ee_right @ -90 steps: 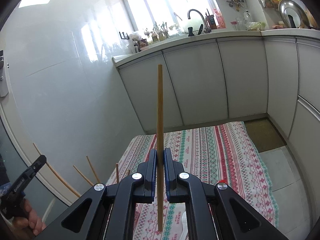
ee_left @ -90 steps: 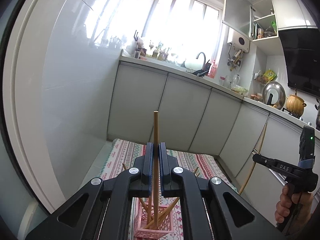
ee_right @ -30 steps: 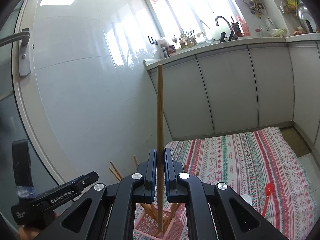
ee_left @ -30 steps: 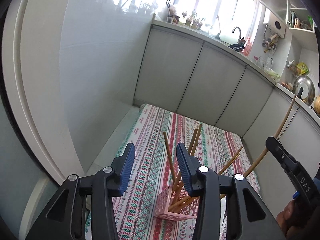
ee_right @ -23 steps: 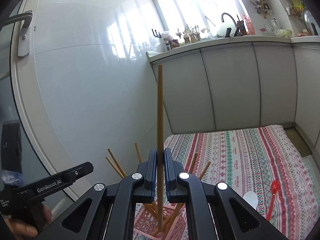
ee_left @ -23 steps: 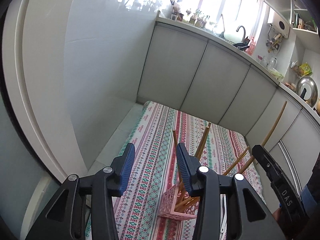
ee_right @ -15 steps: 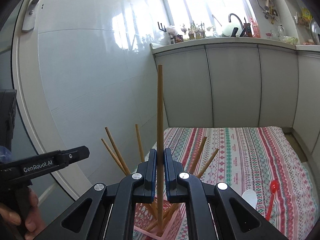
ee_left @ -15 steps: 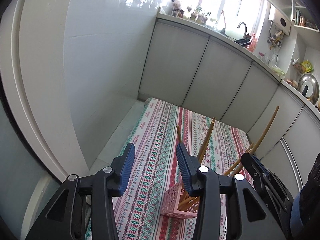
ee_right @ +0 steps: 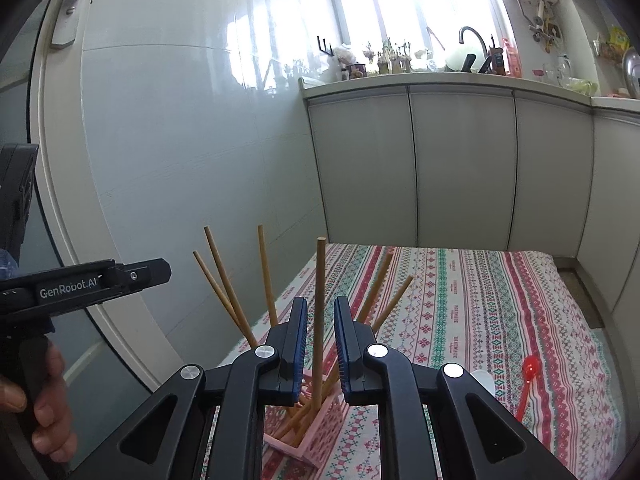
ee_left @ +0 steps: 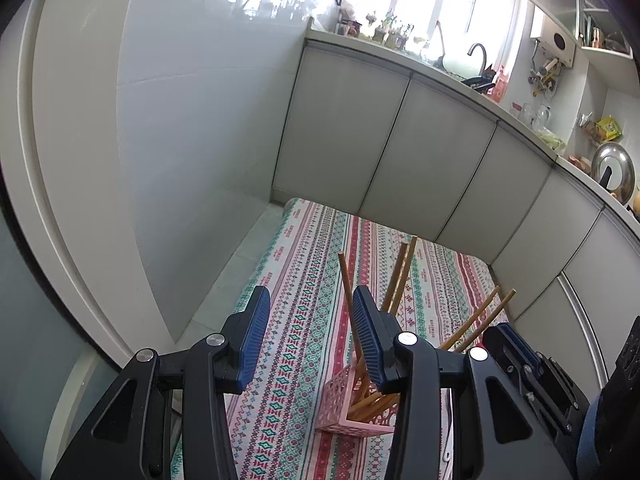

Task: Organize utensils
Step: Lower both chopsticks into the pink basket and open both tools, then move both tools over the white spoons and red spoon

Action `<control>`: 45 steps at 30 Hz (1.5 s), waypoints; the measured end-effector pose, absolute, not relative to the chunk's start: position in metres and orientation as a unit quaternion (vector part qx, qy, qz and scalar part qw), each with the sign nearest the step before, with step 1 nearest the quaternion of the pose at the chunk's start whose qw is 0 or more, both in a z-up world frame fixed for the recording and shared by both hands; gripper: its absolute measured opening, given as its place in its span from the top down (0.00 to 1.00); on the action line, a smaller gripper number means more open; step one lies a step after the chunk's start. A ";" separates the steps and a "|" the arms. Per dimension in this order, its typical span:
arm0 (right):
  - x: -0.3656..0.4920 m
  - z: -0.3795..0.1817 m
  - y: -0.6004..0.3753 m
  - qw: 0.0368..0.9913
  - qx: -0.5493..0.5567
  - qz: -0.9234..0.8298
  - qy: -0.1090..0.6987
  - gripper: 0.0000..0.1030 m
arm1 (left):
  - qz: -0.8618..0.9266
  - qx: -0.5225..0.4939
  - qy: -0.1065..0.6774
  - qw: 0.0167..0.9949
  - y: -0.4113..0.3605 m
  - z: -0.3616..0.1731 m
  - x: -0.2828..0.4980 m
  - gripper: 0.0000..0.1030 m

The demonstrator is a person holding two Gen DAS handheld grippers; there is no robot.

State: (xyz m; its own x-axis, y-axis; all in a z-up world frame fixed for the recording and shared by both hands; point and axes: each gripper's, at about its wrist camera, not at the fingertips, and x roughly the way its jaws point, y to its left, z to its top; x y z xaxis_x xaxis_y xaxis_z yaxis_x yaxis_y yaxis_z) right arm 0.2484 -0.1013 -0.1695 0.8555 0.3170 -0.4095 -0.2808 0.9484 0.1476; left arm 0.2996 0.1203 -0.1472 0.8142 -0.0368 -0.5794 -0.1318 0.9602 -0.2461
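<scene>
A patterned cloth (ee_right: 472, 308) in red, green and white covers the floor in front of the grey kitchen cabinets (ee_right: 460, 168), and on it stands a pink lattice basket (ee_left: 344, 404) holding a loose fan of wooden chopsticks (ee_left: 394, 280). The right gripper (ee_right: 320, 344) hangs just above the basket with its jaws opening, one upright chopstick (ee_right: 319, 312) between the pads but clear of both, its lower end down in the basket (a red spoon (ee_right: 527, 380) and a white one (ee_right: 482, 380) lie on the cloth to the right). The left gripper (ee_left: 308, 336) is about half open and holds nothing, with the basket just right of its jaws.
</scene>
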 end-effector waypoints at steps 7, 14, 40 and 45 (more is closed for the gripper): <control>0.243 -0.134 -0.156 0.961 0.104 0.132 0.220 0.84 | 0.006 -0.133 0.296 0.946 0.112 -0.135 0.288 0.56; 0.240 -0.111 -0.234 0.956 0.169 0.084 0.227 0.81 | -0.010 -0.121 0.290 0.949 0.092 -0.120 0.271 0.56; 0.225 -0.134 -0.387 0.923 0.260 -0.014 0.282 0.56 | -0.076 0.008 0.282 0.956 -0.087 -0.109 0.231 0.56; 0.238 -0.157 -0.399 0.905 0.268 -0.024 0.329 0.56 | -0.110 0.051 0.305 0.945 -0.136 -0.129 0.231 0.55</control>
